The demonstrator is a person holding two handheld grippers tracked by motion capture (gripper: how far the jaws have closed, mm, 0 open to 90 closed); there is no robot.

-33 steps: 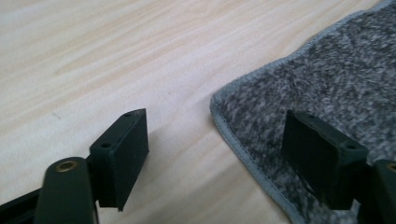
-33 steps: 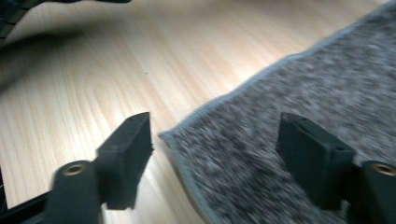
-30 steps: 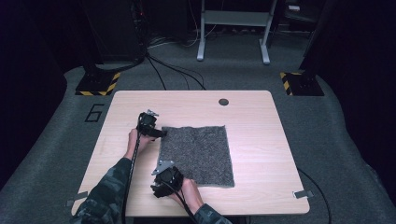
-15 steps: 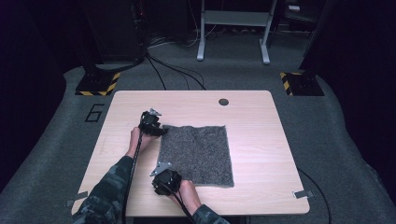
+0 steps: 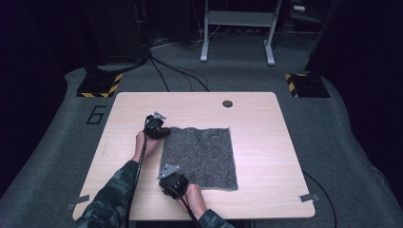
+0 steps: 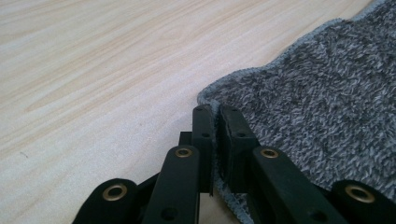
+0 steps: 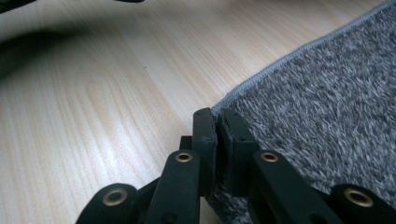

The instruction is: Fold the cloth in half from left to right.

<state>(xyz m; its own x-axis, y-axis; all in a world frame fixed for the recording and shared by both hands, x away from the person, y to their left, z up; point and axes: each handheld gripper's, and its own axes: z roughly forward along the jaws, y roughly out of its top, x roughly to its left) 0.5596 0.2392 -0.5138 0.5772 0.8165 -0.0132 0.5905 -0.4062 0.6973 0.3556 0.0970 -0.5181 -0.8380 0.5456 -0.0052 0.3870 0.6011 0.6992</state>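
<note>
A grey fuzzy towel (image 5: 202, 156) lies flat on the wooden table (image 5: 266, 118). My left gripper (image 5: 165, 133) sits at its far left corner. In the left gripper view the jaws (image 6: 217, 116) have just been closing and now pinch the towel's hemmed corner (image 6: 317, 93), shut on it. My right gripper (image 5: 166, 174) is at the near left corner. Its jaws (image 7: 218, 119) have also just been closing and are shut on the edge of the towel (image 7: 327, 102). Both grippers lie low against the tabletop.
A small dark round grommet (image 5: 227, 103) is set into the table near its far edge. Bare wood runs left of the towel and to its right. Cables, a metal stand (image 5: 237, 28) and striped floor plates (image 5: 100, 85) lie beyond the table.
The left gripper has edged slightly toward the towel's far left corner. The right hand has kept its place at the near left corner. The towel lies as before.
</note>
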